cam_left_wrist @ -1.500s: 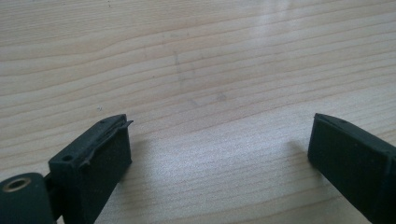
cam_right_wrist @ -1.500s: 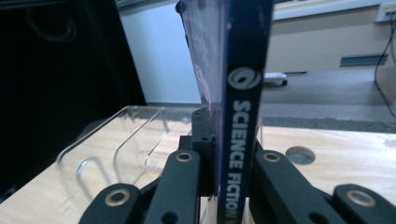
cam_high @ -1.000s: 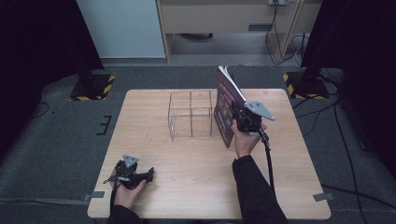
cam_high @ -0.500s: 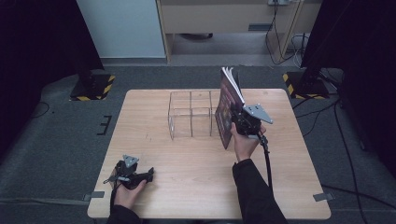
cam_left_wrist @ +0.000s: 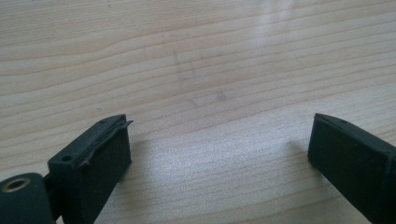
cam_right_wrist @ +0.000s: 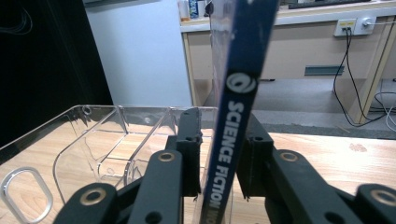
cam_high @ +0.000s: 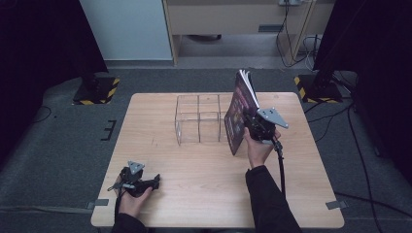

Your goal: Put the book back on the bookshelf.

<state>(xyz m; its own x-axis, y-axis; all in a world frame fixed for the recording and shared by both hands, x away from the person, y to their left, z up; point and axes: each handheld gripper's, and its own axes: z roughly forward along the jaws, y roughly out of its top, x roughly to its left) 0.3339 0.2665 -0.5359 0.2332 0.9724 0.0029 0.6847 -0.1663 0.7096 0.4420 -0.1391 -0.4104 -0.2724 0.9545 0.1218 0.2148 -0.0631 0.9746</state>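
- Book (cam_high: 239, 115) stands on edge on the worktop (cam_high: 194, 194), long axis near upright, top tilted away, just right of the clear bin (cam_high: 199, 120)
- Its lower end is cut off in the right gripper view
- Blue spine (cam_right_wrist: 233, 126) reads "SCIENCE FICTION"; dark purple cover
- Right gripper (cam_high: 253, 127): jaws have just been opening, book between them, contact unclear
- Left gripper (cam_high: 145, 183): jaws spread, holding nothing

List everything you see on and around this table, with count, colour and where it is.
Book: one, dark cover, blue spine, upright at the organizer's right side.
Organizer: one, clear plastic, table's far middle.
Table: one, light wood, centre.
Stand bases: two, black with yellow stripes, floor beyond the far corners.
Right gripper: one, black, jaws just opening, spine between them with gaps.
Left gripper: one, black, open, near left corner.
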